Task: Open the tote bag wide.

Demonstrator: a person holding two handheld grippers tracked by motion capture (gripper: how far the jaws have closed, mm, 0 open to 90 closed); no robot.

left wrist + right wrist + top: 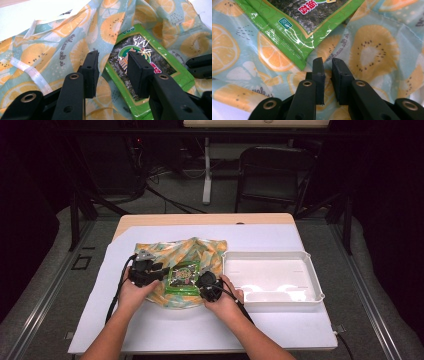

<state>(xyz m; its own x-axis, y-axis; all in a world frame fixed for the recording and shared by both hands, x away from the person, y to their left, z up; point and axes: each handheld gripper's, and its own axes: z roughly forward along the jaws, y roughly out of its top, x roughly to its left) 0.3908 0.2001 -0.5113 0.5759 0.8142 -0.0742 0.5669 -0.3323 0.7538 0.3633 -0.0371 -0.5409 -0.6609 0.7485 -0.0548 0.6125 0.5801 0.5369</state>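
A fruit-print cloth bag (pixel 200 251) lies crumpled on the white sheet, and a green seaweed packet (pixel 183 277) rests on top of it. My left gripper (pixel 161 270) is at the packet's left side. In the left gripper view its jaws (pixel 113 53) stand open, straddling the packet's (pixel 155 67) left edge and the cloth (pixel 62 47), with the pads clear of both. My right gripper (pixel 202 281) is at the packet's right side. In the right gripper view its jaws (pixel 327 60) stand a narrow gap apart just over the cloth (pixel 372 52), beside the packet's corner (pixel 294 30).
A white tray (pixel 272 277) sits right of the bag, close to my right hand. The white sheet (pixel 175 325) covers most of the wooden table (pixel 200 219). A chair (pixel 272 172) stands beyond the table. The right gripper's jaws (pixel 200 65) show at the right edge of the left gripper view.
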